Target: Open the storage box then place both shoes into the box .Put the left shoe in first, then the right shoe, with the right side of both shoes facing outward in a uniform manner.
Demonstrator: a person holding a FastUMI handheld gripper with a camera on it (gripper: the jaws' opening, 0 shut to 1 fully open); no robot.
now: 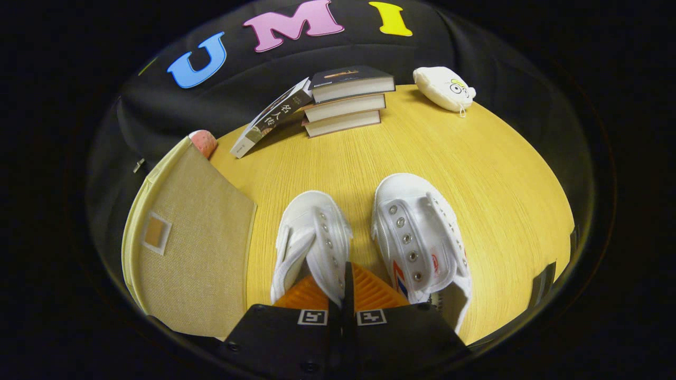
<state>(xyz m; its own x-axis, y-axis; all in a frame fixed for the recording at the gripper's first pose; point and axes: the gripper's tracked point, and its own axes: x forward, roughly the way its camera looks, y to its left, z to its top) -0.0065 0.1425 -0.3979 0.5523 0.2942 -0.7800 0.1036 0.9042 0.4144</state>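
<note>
**Claw clenched on the inner wall of one shoe, storage box to the side**

Gripper view shows the claw (348,287) with its two fingers pressed together, and a thin edge of the nearer white shoe (311,237) appears to be pinched between them. I judge that it grasps the side wall of this shoe close to the eyelets, but the contact is partly hidden by the fingers. The second white shoe (417,232) lies just beside it, on the other side of the fingers, with its opening turned up. Both shoes rest on the wooden counter (475,174). The beige fabric storage box (195,237) stands on the far side of the grasped shoe, near it; a hand (203,141) touches its far corner.

The shoes look light and soft, made of canvas, so the wall will bend under the grip. A firmer hold is probably at the heel or the eyelet strip. Beyond the fingers lie a stack of books (346,100) and a small plush toy (443,88).
</note>
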